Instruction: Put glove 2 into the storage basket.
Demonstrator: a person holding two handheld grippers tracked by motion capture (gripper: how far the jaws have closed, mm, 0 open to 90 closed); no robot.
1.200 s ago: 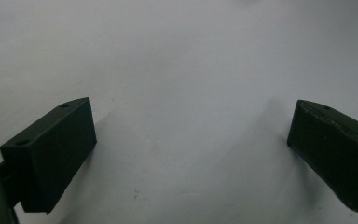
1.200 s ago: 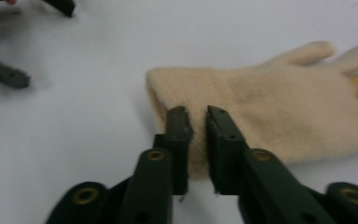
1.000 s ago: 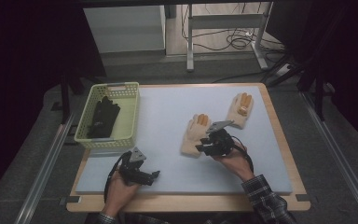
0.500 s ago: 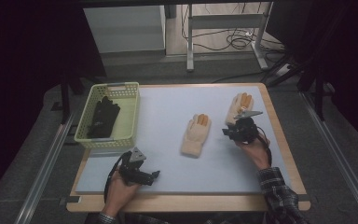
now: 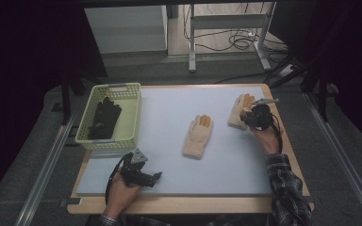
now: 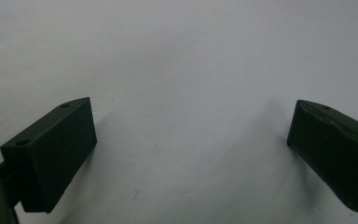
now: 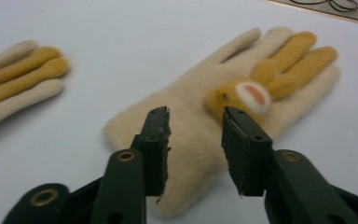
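Over the far cream glove [image 7: 205, 140], right tool [image 7: 196, 133] part-open and empty, left tool [image 6: 191, 140] wide above bare mat.

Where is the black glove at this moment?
In the high view, the black glove lies inside the yellow basket at the table's left side, beyond the left claw.

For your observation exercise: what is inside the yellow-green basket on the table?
In the basket lies one black glove, fingers toward the far end, on the bare floor. Whether a second glove or anything else lies under it cannot be seen; the glove covers that spot.
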